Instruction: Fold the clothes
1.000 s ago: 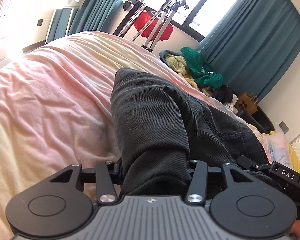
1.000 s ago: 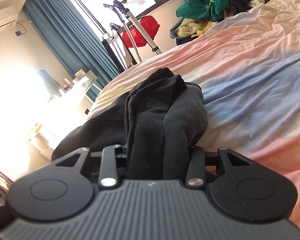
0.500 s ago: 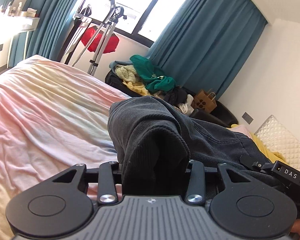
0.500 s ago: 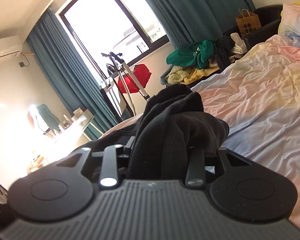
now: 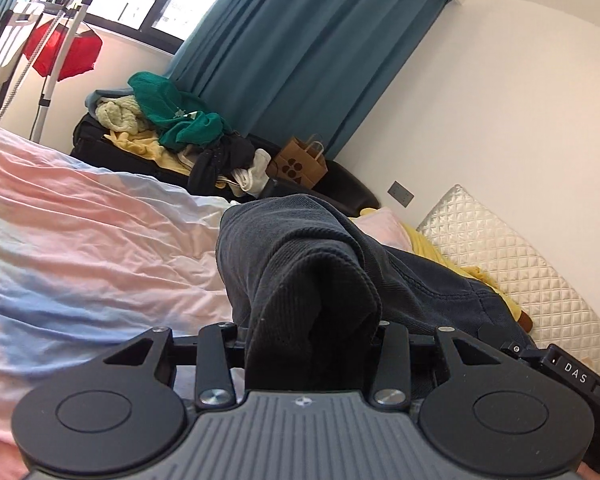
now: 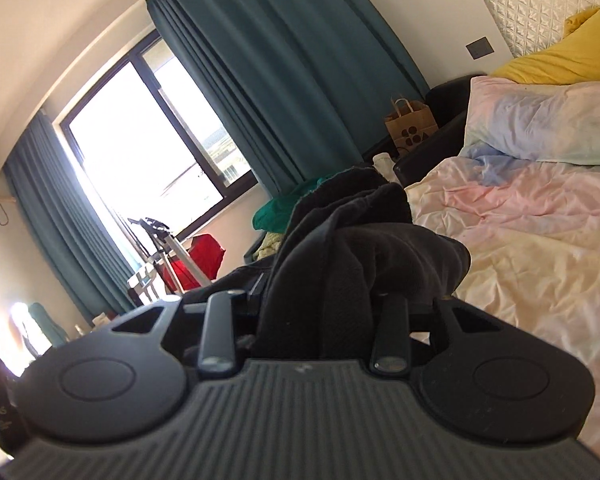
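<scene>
Both the left gripper [image 5: 312, 332] and the right gripper [image 6: 320, 312] clench bunched dark trousers [image 5: 300, 264], whose length trails toward three o'clock of the left one.

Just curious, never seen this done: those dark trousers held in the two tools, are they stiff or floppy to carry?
Probably floppy: the dark trousers bunch and droop over the left tool. Likely fairly heavy, since the ribbed fabric looks thick in the right tool.

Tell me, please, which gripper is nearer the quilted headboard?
Right. The right gripper holds the dark grey trousers on the quilted headboard side; the left gripper, jaws just tightened on them, is farther off, toward the window.
</scene>
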